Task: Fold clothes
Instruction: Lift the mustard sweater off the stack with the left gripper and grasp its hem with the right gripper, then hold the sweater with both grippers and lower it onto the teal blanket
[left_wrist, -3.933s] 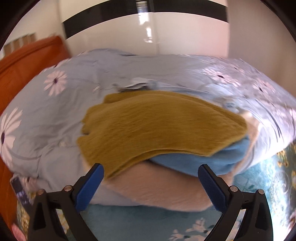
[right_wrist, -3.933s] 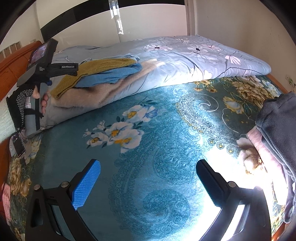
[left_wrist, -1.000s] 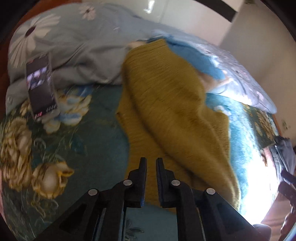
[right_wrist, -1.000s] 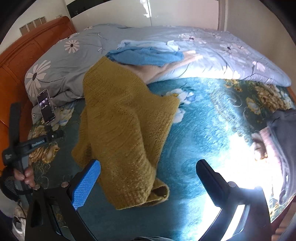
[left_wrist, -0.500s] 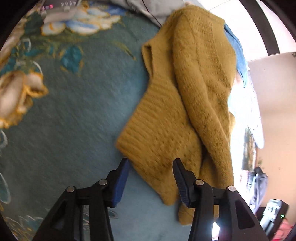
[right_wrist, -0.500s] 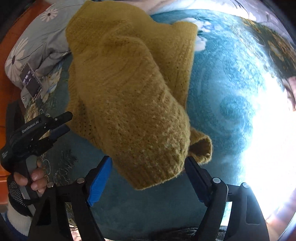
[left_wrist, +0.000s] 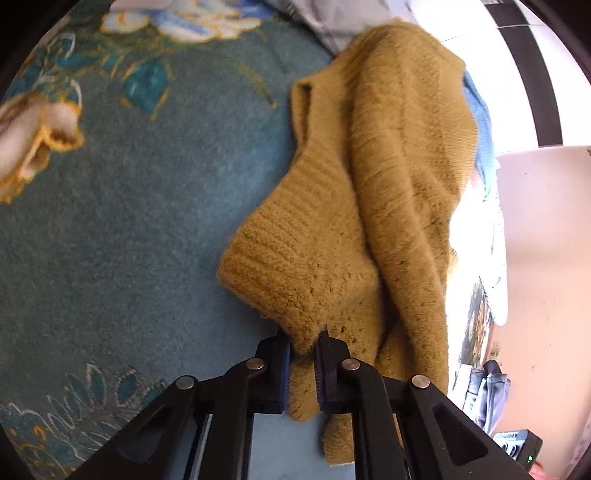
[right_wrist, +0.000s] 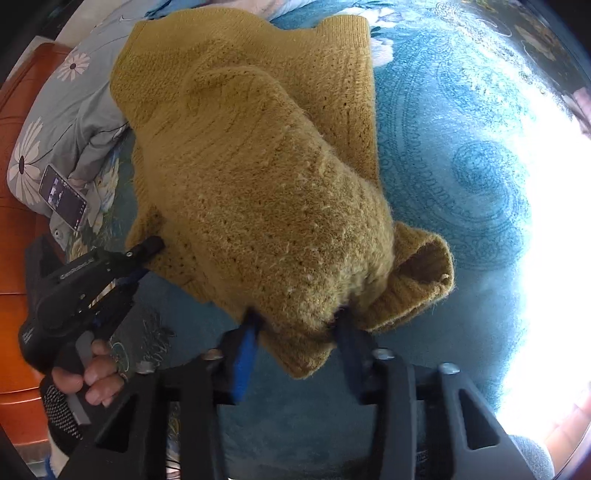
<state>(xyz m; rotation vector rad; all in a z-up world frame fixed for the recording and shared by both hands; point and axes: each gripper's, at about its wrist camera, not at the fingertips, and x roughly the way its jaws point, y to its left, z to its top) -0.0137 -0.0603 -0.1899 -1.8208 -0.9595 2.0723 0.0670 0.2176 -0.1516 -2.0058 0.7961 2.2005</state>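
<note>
My left gripper (left_wrist: 303, 350) is closing, pads pinching the ribbed hem of the mustard sweater (left_wrist: 373, 192). My right gripper (right_wrist: 295, 328) is closing on its bunched lower edge. The sweater lies ahead of both on the teal blanket (left_wrist: 122, 229).

We tilt both tongs downward, our left gripper (left_wrist: 303, 345) and right gripper (right_wrist: 295, 325) closing on the sweater (right_wrist: 258, 177).

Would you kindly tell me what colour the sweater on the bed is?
The sweater is mustard yellow, a fuzzy knit; the right wrist view shows it best.
</note>
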